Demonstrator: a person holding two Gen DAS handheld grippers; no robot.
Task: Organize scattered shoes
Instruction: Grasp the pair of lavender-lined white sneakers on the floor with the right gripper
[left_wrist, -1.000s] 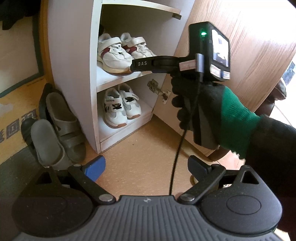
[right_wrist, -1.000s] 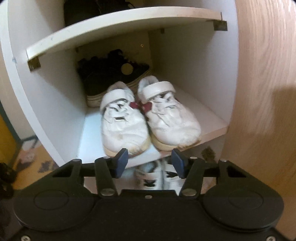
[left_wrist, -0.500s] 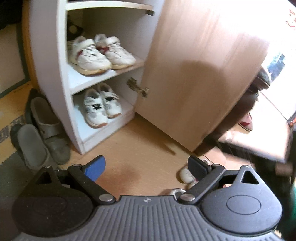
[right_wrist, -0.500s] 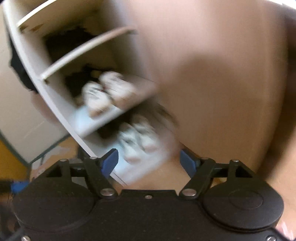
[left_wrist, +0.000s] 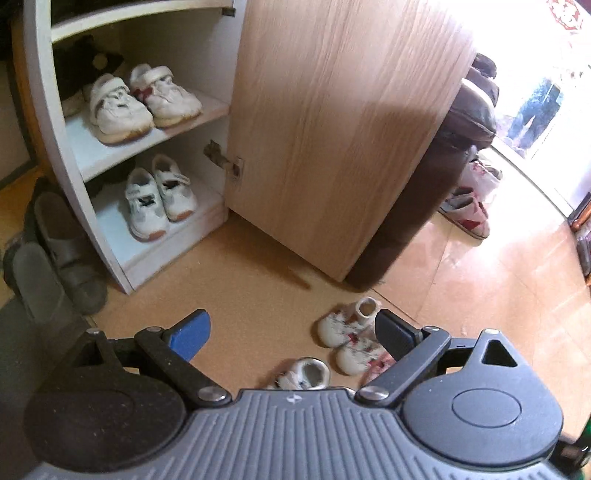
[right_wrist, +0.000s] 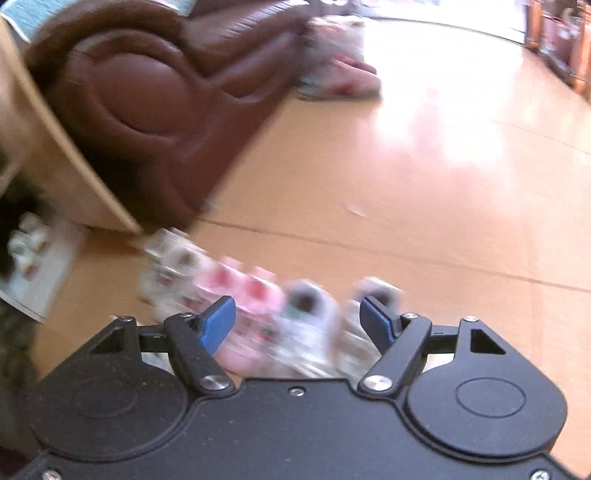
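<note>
Two pairs are already put away in the white shelf cabinet (left_wrist: 48, 122): white strap sneakers with dark red trim (left_wrist: 142, 99) on the middle shelf and smaller white sneakers with black marks (left_wrist: 159, 195) on the bottom one, both at about 10 o'clock in the left wrist view. Dark shoes sit behind the upper pair, too shadowed to read.

What is left, by my judgement, is most of the floor. Small white baby shoes with red spots (left_wrist: 351, 332) lie on the tan cork-coloured floor (left_wrist: 258, 280) at 5 o'clock, partly behind the left gripper (left_wrist: 291, 332), whose jaws stand wide and empty. Grey rubber sandals (left_wrist: 62, 251) rest beside the cabinet at 8 o'clock, and a red-and-white shoe (left_wrist: 469, 214) lies past the open wooden door (left_wrist: 332, 129) at 3 o'clock.

The right gripper (right_wrist: 297, 321) has just been opening; it hangs with jaws spread and nothing between them, above a row of little white and pink shoes (right_wrist: 240, 291). That view is smeared by motion, so how many shoes lie there, and how they pair up, I cannot tell. A brown leather armchair (right_wrist: 147, 92) hides whatever is behind it.
</note>
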